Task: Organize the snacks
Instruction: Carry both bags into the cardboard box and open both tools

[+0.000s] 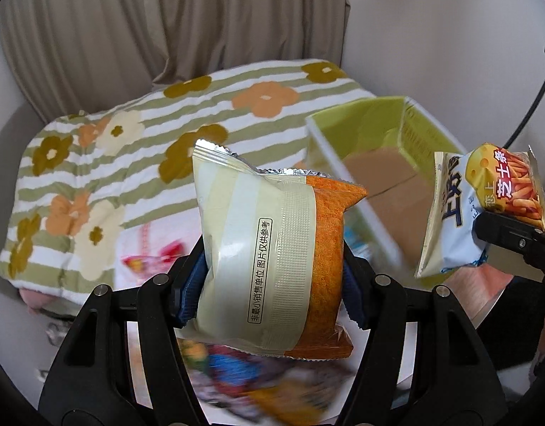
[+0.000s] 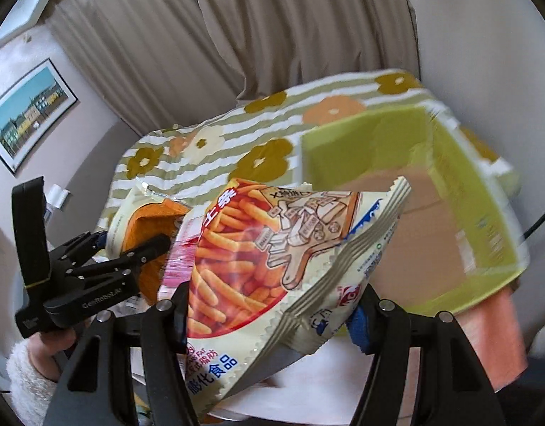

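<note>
My left gripper (image 1: 272, 277) is shut on a cream and orange snack packet (image 1: 272, 255) and holds it in the air with its back side towards the camera. My right gripper (image 2: 272, 316) is shut on a cheese stick snack bag (image 2: 265, 259), also held up. That bag shows at the right in the left wrist view (image 1: 485, 209), and the left gripper (image 2: 105, 262) with its orange packet (image 2: 144, 227) shows at the left in the right wrist view. A green box (image 1: 361, 120) with a brown cardboard floor stands open ahead and to the right (image 2: 460, 191).
A flower-patterned striped blanket (image 1: 130, 163) covers the surface behind the box. Blurred snack packets (image 1: 244, 380) lie below the left gripper. Beige curtains (image 2: 272, 35) hang at the back, a framed picture (image 2: 27, 113) on the left wall, a black cable (image 1: 535, 106) on the right.
</note>
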Demonstrator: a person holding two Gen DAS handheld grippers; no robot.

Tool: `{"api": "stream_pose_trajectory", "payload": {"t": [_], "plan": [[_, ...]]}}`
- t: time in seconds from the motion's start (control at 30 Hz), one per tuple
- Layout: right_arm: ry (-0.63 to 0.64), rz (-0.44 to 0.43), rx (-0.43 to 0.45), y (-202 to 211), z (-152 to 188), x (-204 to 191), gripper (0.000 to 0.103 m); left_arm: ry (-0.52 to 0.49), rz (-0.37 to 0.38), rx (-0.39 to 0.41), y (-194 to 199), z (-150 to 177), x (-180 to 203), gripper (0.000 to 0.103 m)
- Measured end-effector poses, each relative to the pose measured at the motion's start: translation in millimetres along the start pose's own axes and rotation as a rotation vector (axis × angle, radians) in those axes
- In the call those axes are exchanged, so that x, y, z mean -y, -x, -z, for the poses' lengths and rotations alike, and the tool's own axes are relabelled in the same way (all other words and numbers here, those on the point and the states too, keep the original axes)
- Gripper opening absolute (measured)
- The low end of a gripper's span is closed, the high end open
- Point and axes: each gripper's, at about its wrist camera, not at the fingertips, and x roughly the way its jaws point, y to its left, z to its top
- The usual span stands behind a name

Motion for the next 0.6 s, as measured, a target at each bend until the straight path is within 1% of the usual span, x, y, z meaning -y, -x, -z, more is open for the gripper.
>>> {"api": "stream_pose_trajectory", "payload": {"t": [0.1,0.13,0.27,0.43,0.6], "plan": [[0.037,0.027,0.013,12.3,-8.9,29.4,0.061,0.035,0.022,0.009,-8.0,-11.5,35.5,0.062],[0.044,0.036,0.01,15.1,-11.3,39.9,0.061,0.047,0.029,0.006,-12.3,-16.4,50.0,0.062],[0.052,0.064,-0.002,19.8,-20.6,69.2,0.061,0.066,0.045,-0.014,-28.6,-29.9,87.8,0.062],[0.056,0.094,-0.014,16.6,-28.2,96.2,0.061,0.059,0.058,-0.071,-59.8,-42.4,120.2,0.062],[0.033,0.113,-0.051,-2.6,-28.7,113.6,0.061,0.03,0.076,-0.126,-94.1,-51.0,139.3,0.062]]}}
